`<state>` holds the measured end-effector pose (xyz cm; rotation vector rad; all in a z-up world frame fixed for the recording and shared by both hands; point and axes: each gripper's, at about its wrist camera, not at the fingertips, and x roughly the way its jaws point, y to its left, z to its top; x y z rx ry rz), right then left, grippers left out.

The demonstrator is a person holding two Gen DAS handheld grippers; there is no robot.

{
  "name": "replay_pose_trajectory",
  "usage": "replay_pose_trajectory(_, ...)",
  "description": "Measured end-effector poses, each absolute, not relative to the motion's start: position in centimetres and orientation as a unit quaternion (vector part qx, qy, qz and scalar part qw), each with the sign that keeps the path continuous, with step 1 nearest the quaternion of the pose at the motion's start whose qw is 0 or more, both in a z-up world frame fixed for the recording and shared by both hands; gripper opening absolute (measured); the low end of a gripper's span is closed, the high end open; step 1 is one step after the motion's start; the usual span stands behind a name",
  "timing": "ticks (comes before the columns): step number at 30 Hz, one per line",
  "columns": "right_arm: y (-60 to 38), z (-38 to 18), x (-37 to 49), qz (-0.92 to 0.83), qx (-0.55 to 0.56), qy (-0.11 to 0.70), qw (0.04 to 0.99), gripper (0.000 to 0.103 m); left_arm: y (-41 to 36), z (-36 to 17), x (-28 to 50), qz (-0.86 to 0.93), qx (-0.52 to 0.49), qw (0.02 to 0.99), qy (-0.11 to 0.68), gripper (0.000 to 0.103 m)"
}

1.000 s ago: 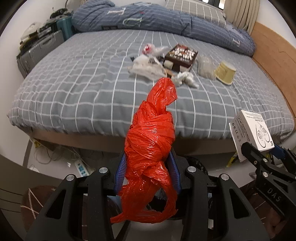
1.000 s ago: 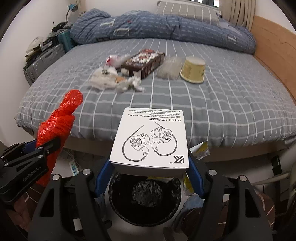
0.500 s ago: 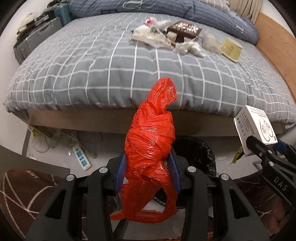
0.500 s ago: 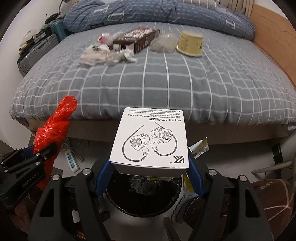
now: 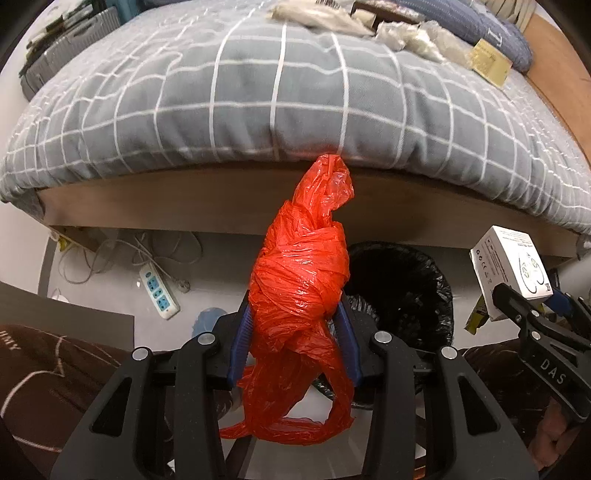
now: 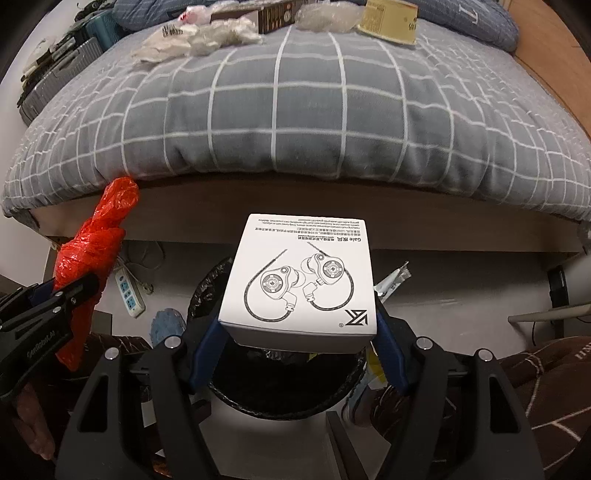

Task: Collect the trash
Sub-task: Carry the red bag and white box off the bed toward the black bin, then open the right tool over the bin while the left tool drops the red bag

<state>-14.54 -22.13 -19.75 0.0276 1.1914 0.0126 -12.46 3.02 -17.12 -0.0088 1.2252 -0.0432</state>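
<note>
Left wrist view: your left gripper (image 5: 295, 332) pinches the knotted red plastic bag (image 5: 301, 291) between its blue pads, held up before the bed's front edge, with the black-lined trash bin (image 5: 402, 291) on the floor just behind and to its right. Right wrist view: your right gripper (image 6: 297, 332) is clamped on the white earphone box (image 6: 301, 280), directly above the bin's rim (image 6: 207, 291); tissues (image 6: 207, 38) and a yellow paper cup (image 6: 388, 16) lie at the bed's (image 6: 295, 110) far edge.

Bin (image 6: 258, 398) before bed (image 6: 295, 110); wrappers (image 6: 199, 40) on bed
</note>
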Motion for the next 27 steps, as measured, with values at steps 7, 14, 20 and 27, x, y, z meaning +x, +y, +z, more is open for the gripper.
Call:
replay_pose_trajectory(7,-21.7,-22.3,-14.0,0.009,0.014,0.583,0.812,0.068,3.2,-20.0,-11.5,-0.015,0.003,0.799,0.601,0.041)
replay_pose_trajectory(14,-20.6,-24.7,-13.5,0.019,0.012,0.605,0.796,0.068,3.8,-21.8,-11.2,-0.014,0.003,0.785,0.619,0.041)
replay_pose_trajectory(20,-18.7,-25.4,-13.1,0.034,0.002,0.609,0.793,0.068,4.8,-22.4,-11.4,-0.006,-0.004,0.782,0.623,0.041)
replay_pose_trajectory(27,-17.5,-25.8,-12.6,0.033,-0.009,0.607,0.794,0.077,4.3,-22.6,-11.4,-0.011,-0.001,0.782,0.623,0.041)
